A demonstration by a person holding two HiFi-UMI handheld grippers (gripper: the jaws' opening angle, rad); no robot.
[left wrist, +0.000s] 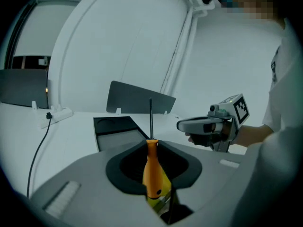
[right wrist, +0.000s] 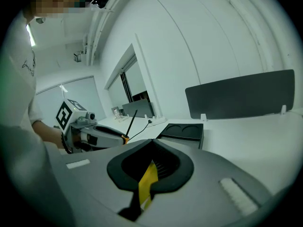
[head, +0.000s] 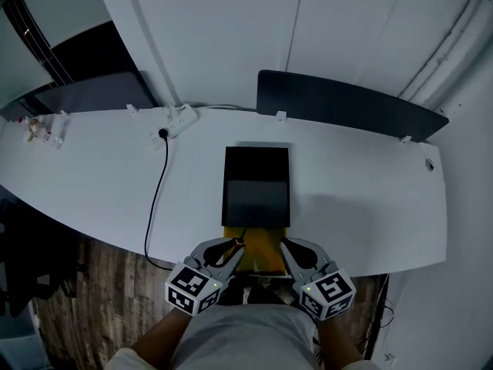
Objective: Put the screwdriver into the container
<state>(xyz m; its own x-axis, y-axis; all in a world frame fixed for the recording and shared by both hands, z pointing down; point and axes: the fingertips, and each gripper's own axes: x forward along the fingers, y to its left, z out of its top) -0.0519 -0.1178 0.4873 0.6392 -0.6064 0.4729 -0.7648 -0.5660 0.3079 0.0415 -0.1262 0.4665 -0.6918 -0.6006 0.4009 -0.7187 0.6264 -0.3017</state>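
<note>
Down at the near table edge in the head view, your left gripper [head: 225, 251] and right gripper [head: 293, 253] flank one yellow card [head: 260, 251]. One black container [head: 256, 183] lies just ahead of both. One screwdriver [head: 240, 237] pokes from the left jaws toward it, not yet inside.

Through the left gripper view, your jaws stand partly closed, clamped on the screwdriver's orange handle [left wrist: 152, 167], its shaft rising straight beyond the tips. The container [left wrist: 116, 126] sits ahead to the left, and the right gripper [left wrist: 187, 125] is off to the right.

Through the right gripper view, your jaws are nearly together, pinching the card [right wrist: 147, 181] edge-on. The container [right wrist: 182, 131] lies ahead.
</note>
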